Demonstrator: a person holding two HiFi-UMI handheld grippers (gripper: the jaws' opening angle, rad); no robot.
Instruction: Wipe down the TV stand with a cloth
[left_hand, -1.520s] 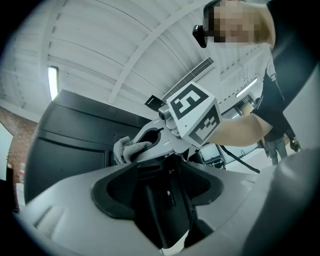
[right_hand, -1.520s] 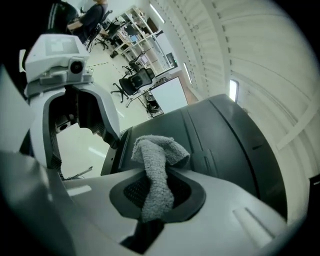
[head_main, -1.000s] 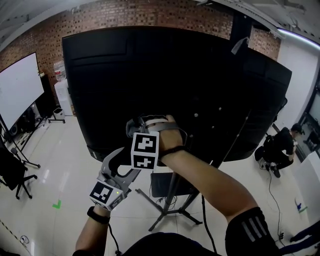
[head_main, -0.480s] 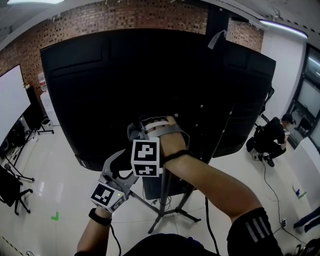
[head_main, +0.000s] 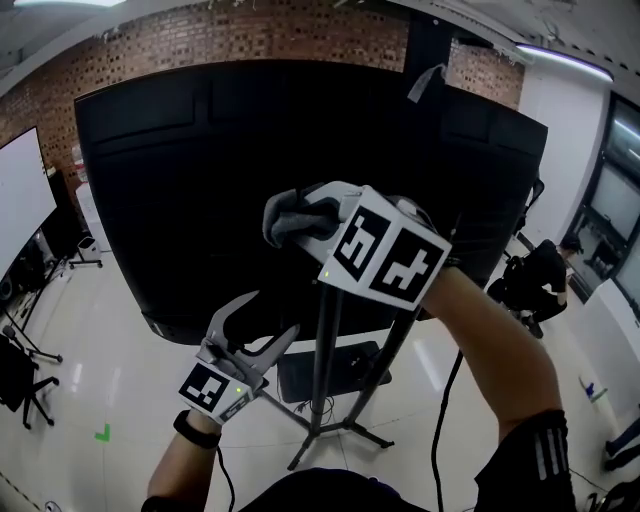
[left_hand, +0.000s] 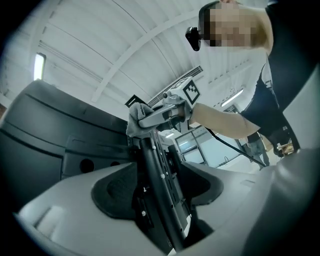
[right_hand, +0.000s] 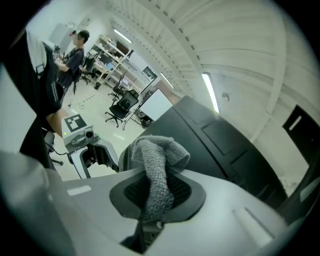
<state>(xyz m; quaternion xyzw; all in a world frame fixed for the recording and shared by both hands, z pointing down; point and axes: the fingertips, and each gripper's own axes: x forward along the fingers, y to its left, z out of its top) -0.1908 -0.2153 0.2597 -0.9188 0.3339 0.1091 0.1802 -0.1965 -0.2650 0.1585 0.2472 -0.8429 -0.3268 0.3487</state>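
A big black TV (head_main: 200, 180) shows its back, mounted on a black stand pole (head_main: 327, 350) with tripod legs. My right gripper (head_main: 300, 215) is shut on a grey cloth (head_main: 290, 215) and holds it against the TV back at the top of the pole. In the right gripper view the cloth (right_hand: 157, 170) hangs bunched between the jaws. My left gripper (head_main: 255, 330) stands open lower down, left of the pole. In the left gripper view the pole (left_hand: 157, 190) runs up between the spread jaws, apart from them, to the cloth (left_hand: 136, 117).
A black shelf (head_main: 320, 368) sits low on the stand above the tripod legs. A cable (head_main: 445, 400) hangs right of the pole. A person (head_main: 540, 275) crouches on the floor at right. An office chair (head_main: 15, 385) and a whiteboard (head_main: 20, 200) stand at left.
My right gripper has risen with the cloth to the top of the pole, its marker cube now turned toward the head camera. The left gripper has hardly moved.
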